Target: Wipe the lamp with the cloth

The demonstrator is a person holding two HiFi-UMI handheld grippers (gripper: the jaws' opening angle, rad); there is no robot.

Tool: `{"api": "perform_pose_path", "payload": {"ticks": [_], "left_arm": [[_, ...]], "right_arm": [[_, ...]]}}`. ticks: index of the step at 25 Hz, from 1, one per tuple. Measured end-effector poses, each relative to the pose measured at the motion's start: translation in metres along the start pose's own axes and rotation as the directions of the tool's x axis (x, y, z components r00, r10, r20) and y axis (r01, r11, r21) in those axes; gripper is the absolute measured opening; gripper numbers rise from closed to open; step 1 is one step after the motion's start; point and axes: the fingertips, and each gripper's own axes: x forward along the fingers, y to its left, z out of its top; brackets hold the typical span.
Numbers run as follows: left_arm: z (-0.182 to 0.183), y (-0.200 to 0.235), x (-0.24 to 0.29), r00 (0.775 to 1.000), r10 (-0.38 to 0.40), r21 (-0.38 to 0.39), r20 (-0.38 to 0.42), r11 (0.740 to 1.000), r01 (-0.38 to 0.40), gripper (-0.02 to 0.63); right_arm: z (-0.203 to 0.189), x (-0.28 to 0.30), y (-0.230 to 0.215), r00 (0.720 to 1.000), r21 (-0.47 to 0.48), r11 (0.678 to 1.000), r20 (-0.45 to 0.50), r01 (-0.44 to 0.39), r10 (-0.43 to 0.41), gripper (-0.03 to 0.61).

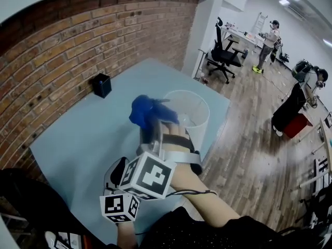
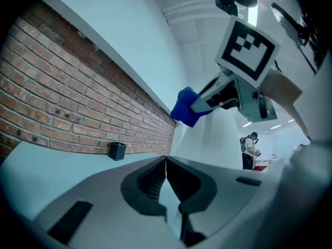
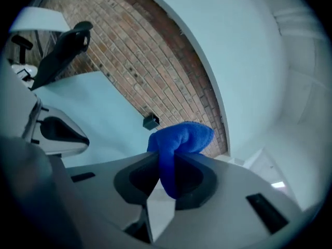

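The lamp's white round shade (image 1: 201, 131) stands on the light blue table (image 1: 78, 144), near its right edge. A blue cloth (image 1: 141, 110) hangs bunched just left of the shade's rim. My right gripper (image 1: 151, 117) is shut on the cloth, which fills its jaws in the right gripper view, where the cloth (image 3: 179, 139) sticks up past my right gripper (image 3: 167, 160). My left gripper (image 1: 117, 169) sits lower and closer to me, partly hidden under the right one. In its own view my left gripper (image 2: 166, 162) is shut with nothing held, and the right gripper (image 2: 199, 104) with the cloth (image 2: 184, 107) hovers above.
A small black box (image 1: 102, 84) stands on the table against the brick wall (image 1: 62, 51). Beyond the table's right edge lie wooden floor, an office chair (image 1: 224, 53), and people far off at the back of the room.
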Motion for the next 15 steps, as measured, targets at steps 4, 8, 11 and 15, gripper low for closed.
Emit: {"api": "perform_pose_path", "payload": {"ticks": [4,8,11,15], "left_arm": [[-0.008,0.017,-0.008,0.999,0.048,0.006,-0.016,0.999,-0.048,0.009],[-0.02,0.039,-0.019,0.992,0.12,0.015,-0.049,0.993,-0.12,0.009],[-0.022,0.053,-0.024,0.986,0.156,0.02,-0.056,0.988,-0.155,0.008],[-0.024,0.064,-0.032,0.98,0.19,0.032,-0.063,0.982,-0.188,0.009]], "right_arm": [[-0.012,0.005,0.02,0.996,-0.067,0.995,-0.031,0.077,-0.079,0.061],[-0.021,0.007,0.05,0.998,-0.091,0.995,-0.048,0.029,-0.033,0.061],[-0.031,0.013,0.082,0.997,-0.092,0.995,-0.068,-0.041,0.035,0.06],[-0.044,0.011,0.133,0.977,-0.085,0.975,-0.079,-0.206,0.199,0.061]]}}
